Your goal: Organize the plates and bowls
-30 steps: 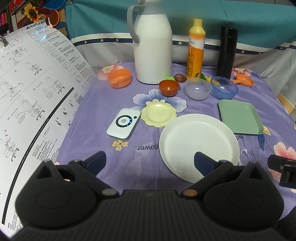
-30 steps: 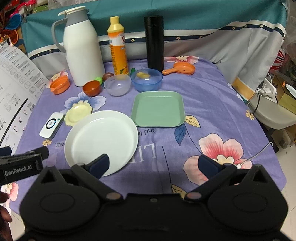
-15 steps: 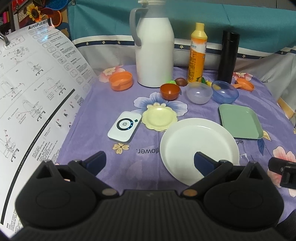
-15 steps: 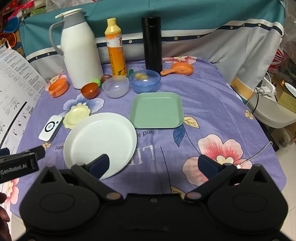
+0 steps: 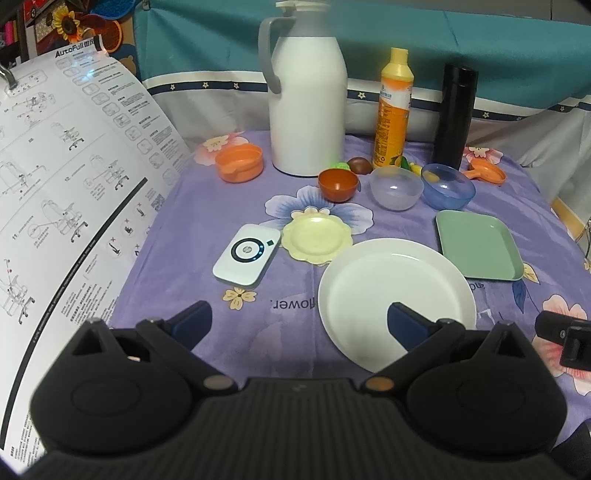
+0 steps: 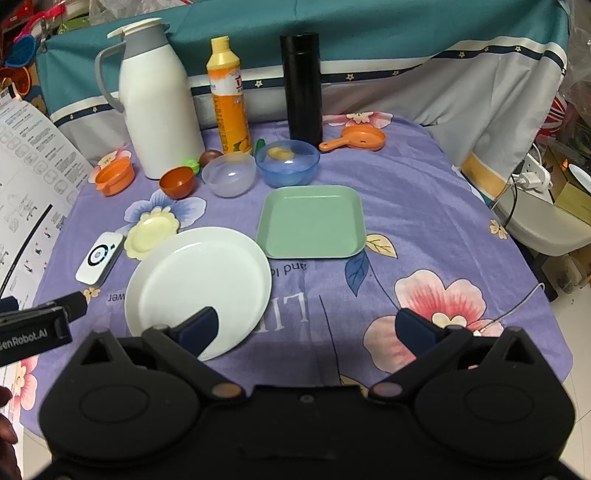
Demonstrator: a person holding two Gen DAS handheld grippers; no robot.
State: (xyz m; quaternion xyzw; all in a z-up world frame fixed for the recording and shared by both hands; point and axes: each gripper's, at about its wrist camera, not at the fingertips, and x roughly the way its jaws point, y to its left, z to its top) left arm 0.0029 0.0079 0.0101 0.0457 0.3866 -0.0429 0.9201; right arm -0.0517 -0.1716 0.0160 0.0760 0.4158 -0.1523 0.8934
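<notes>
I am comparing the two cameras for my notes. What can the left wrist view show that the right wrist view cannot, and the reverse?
Only the left wrist view shows the top of the instruction sheet and the sunflower decoration behind it.

Only the right wrist view shows the table's right edge, a power strip and the floor beyond it.

Both show the white plate, the green square plate, the three bowls, the white jug, and open, empty grippers.

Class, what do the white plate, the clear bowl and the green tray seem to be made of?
White plate: glossy, with bright glare streaks; ceramic or melamine, unclear. Clear bowl: translucent, faintly frosted, likely plastic. Green tray: matte, no sharp reflections, probably plastic.
</notes>
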